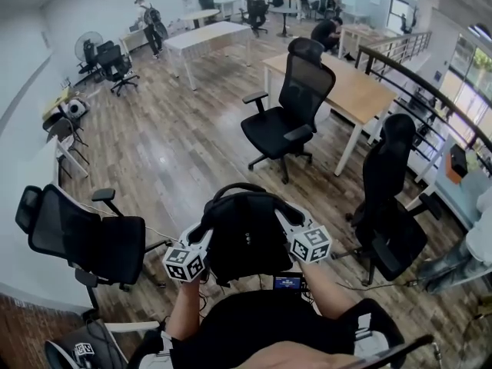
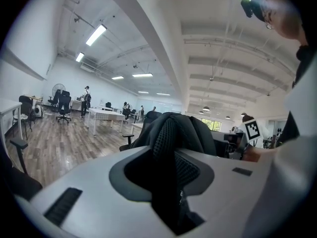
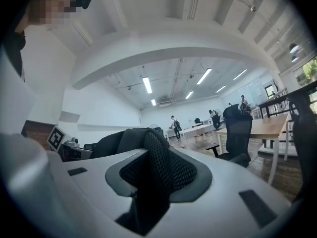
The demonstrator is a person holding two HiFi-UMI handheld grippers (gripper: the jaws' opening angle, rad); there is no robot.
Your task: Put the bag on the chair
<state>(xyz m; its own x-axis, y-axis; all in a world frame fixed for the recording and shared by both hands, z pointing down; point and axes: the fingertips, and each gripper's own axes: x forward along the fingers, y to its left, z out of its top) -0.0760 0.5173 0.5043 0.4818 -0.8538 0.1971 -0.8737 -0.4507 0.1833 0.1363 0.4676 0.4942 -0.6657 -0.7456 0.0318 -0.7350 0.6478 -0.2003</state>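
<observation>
A: How many bags are seen?
B: One black bag (image 1: 246,241) is seen. It is held up in the air, right in front of the person, over the wooden floor (image 1: 177,152).
A: How many grippers are used?
B: Two. The left gripper (image 2: 168,175) is clamped on a netted strap of the bag. The right gripper (image 3: 153,177) is clamped on a netted strap too. Both pairs of jaws are pressed tight on the bag, so it is hung between them.
A: Is the bag set on a chair?
B: Not yet. No chair is touched by it.
A: How many chairs are found close by?
B: Three black chairs on wheels. The left chair (image 1: 88,241) is placed beside the bag. The right chair (image 1: 392,206) is placed on the other side. The middle chair (image 1: 288,106) is placed farther ahead, next to a wooden table (image 1: 365,91).
A: Are more tables seen?
B: One white table (image 1: 207,35) is seen farther back, so two tables are counted near.
</observation>
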